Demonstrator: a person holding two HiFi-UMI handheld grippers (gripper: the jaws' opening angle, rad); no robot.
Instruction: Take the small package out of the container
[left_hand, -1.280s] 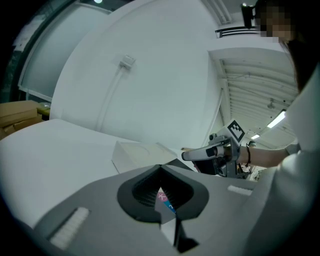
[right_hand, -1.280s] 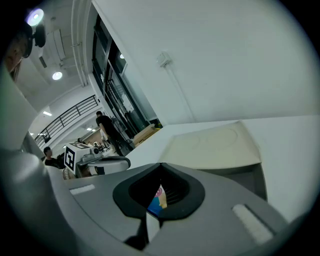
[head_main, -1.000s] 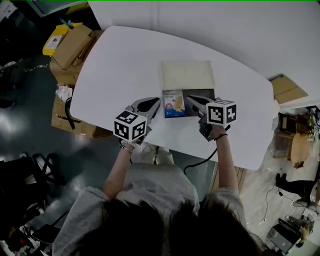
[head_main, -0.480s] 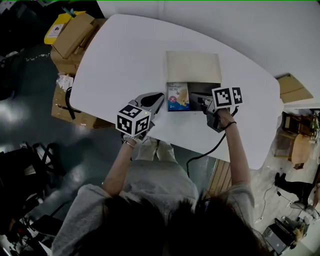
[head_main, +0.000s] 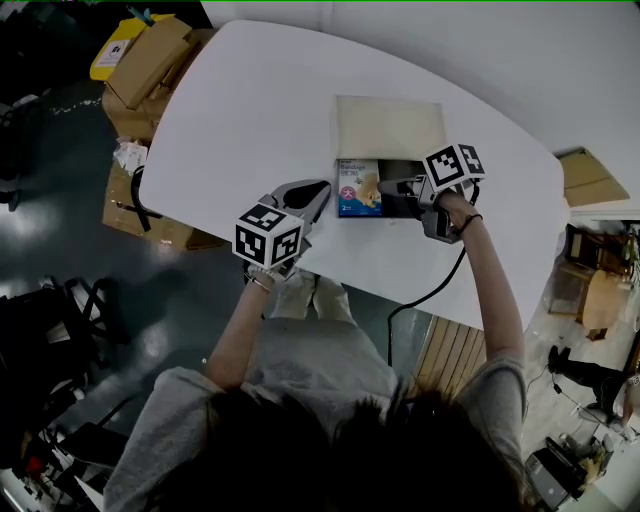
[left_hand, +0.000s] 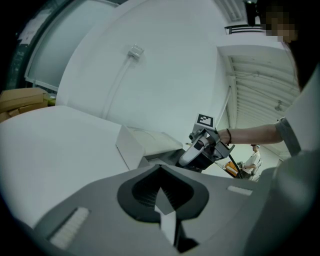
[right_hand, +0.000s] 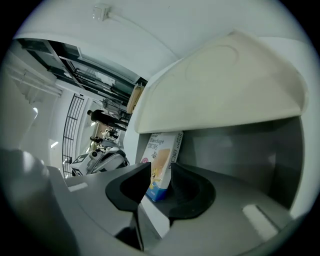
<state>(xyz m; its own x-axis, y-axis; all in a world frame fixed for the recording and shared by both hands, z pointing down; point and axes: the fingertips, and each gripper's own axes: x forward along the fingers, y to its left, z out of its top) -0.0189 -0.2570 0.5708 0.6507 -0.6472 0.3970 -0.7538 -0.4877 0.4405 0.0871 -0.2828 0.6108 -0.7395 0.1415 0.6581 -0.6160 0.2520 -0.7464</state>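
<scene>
The small package (head_main: 358, 189), a blue and white bandage box, stands at the left end of the open grey container (head_main: 415, 167), whose beige lid (head_main: 390, 125) lies folded back. In the right gripper view the package (right_hand: 162, 150) stands upright between the jaws of my right gripper (right_hand: 160, 176). Those jaws have just been opening and I see no pad pressing on the package. My right gripper (head_main: 386, 187) reaches into the container from the right. My left gripper (head_main: 320, 189) rests shut on the table just left of the container, holding nothing.
The container sits on a white table (head_main: 250, 110) near the front edge. Cardboard boxes (head_main: 150, 60) stand on the floor at the left, more boxes (head_main: 580, 175) at the right. A cable (head_main: 430, 290) trails from my right gripper over the table edge.
My right gripper has tipped and rolled down into the container toward the package, and its jaws have opened around it. The left gripper has stayed where it was.
</scene>
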